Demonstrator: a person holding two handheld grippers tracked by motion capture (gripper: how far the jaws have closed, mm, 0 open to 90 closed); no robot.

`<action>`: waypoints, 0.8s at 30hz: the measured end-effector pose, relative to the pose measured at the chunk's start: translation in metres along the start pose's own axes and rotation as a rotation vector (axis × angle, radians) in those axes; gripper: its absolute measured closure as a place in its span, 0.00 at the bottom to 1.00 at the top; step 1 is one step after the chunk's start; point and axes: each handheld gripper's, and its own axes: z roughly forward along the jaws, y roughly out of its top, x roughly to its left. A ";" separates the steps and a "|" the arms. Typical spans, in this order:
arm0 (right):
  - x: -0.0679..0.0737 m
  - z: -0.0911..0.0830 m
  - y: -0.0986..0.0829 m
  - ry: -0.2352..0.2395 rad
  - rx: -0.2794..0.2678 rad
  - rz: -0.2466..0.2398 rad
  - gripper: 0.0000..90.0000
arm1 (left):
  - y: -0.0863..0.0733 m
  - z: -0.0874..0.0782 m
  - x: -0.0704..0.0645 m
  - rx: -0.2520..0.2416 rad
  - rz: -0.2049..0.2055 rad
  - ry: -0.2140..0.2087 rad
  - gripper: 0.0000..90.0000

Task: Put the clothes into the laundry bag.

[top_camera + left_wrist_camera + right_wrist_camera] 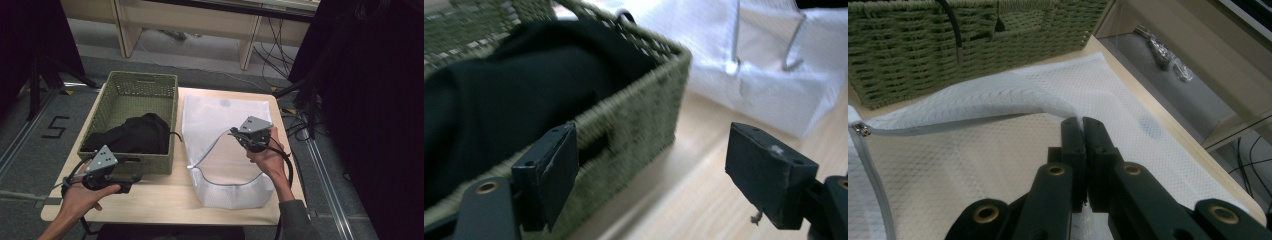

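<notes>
While the right gripper (pixel 234 132) is pinching the zip edge of the white mesh laundry bag (pixel 220 115), its jaws are sitting pressed together w/ the fabric rim caught btwn them; in the right gripper view the same gripper (pixel 1082 120) is lifting that edge into a raised arch, so the bag mouth is gaping open toward the near side. The zipper pull (pixel 861 130) is hanging at the left end of that lifted rim. The bag is lying flat on the right half of the wooden table (pixel 165 197), its near end curling up a bit.

The left gripper (pixel 131 177) is hovering at the near-left of the table, jaws spread wide & holding nothing; in the left gripper view it (pixel 649 165) is pointing at the near right corner of the green woven basket (pixel 649 105), one jaw just beside the basket's near wall.

The basket (pixel 142 82) is sitting on the left half of the table, right next to the bag. The black garment (pixel 135 134) is lying bunched inside the basket's near part, a black cord (pixel 952 22) from it dangling over the right wall.
</notes>
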 end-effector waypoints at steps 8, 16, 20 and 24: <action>0.004 0.003 0.001 0.016 0.009 -0.020 0.99 | 0.045 0.006 0.036 0.067 -0.014 0.036 0.21; 0.005 0.005 0.002 0.022 0.014 -0.022 0.99 | 0.078 0.024 0.070 0.108 -0.005 0.063 0.20; 0.005 0.004 0.001 0.022 0.013 -0.007 0.99 | 0.087 0.037 0.092 0.121 -0.041 0.079 0.20; 0.004 0.005 -0.001 0.023 0.015 -0.002 0.99 | 0.091 0.054 0.108 0.165 -0.044 0.036 0.19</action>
